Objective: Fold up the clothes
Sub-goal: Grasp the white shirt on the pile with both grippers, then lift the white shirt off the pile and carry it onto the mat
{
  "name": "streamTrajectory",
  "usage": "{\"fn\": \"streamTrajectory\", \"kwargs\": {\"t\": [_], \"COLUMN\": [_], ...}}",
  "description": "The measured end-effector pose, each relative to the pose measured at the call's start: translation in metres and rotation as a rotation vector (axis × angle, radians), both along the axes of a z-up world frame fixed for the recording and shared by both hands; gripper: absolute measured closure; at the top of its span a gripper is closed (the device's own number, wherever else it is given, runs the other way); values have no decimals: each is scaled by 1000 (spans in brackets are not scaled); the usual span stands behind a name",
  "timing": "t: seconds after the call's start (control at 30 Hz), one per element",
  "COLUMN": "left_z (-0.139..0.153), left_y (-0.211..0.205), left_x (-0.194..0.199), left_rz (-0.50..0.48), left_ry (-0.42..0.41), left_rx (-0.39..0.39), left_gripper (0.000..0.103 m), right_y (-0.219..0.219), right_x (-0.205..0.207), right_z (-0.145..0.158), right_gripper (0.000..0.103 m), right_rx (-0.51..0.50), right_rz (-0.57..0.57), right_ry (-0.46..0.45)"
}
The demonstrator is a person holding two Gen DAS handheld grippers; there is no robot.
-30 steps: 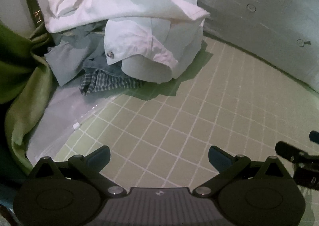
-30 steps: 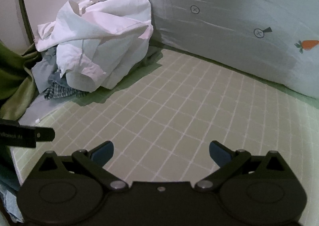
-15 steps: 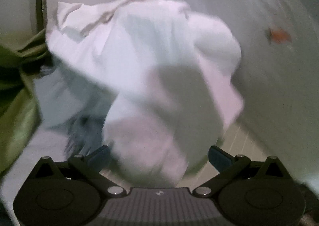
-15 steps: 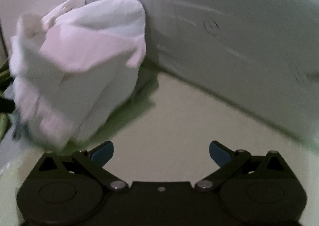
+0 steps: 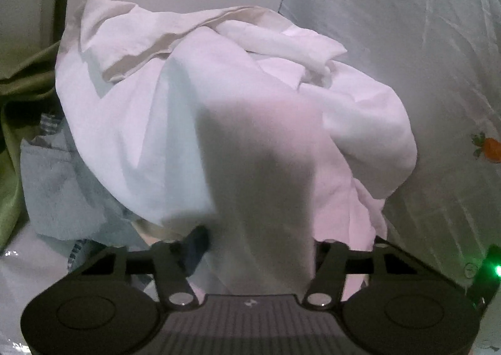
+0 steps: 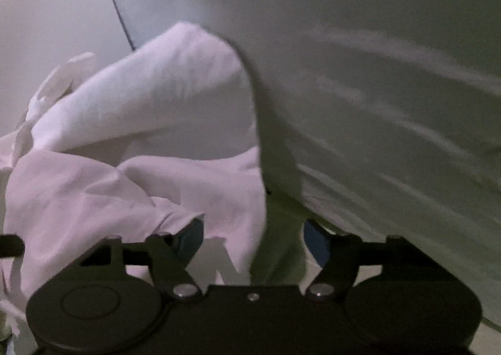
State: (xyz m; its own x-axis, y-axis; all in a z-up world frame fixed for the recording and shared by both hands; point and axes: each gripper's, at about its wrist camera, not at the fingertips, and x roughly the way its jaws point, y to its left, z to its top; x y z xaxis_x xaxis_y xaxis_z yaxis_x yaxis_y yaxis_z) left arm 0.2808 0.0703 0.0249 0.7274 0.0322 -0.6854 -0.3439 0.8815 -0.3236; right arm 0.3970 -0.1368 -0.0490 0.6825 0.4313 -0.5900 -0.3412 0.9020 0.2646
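Left wrist view: the left tongs [image 5: 256,242] reach into the pile, their jaws just closing, a hanging fold of the white shirt [image 5: 194,110] filling the gap between them; the right fingertip is hidden by cloth, so I cannot tell whether the pads press.
Beside the left fingertip: a pale blue garment [image 5: 59,186], partly under the shirt, with green cloth [image 5: 12,173] further left.
Behind the pile: a pale sheet with a carrot print [image 5: 490,150] stands as a backdrop on the right.
Right wrist view: the right tongs [image 6: 253,239] have just been narrowing yet stand apart; the shirt's edge lies over the left fingertip [image 6: 188,237] and partly in the gap, the right fingertip bare.
Shirt's place: heaped at the surface's far left corner, against the backdrop.
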Motion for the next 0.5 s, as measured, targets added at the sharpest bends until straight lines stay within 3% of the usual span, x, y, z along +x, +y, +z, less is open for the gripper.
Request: {"fn": "streamTrajectory", "kwargs": {"t": [0.1,0.13,0.17,0.3,0.5], "left_z": [2,4,7,20,50], "left_y": [-4,-7,-11,-15,-30], "left_x": [-2,-2,-3,-16,-51], "left_rz": [3,4,5,13,24], "left_ry": [-16,-21,-25,-67,-150], "left_rx": [29,42,61,120,166], "left_gripper": [64,67,73,93,99], "right_y": [8,11,15,23,-12], "right_x": [18,21,20,-4,-84], "right_z": [-11,-12,-10,6,42], "right_gripper": [52,68,93,95,97], "right_rx": [41,49,42,-1,27], "right_rz": [27,43,57,78,10], "right_ry": [43,42,28,-97,-254]}}
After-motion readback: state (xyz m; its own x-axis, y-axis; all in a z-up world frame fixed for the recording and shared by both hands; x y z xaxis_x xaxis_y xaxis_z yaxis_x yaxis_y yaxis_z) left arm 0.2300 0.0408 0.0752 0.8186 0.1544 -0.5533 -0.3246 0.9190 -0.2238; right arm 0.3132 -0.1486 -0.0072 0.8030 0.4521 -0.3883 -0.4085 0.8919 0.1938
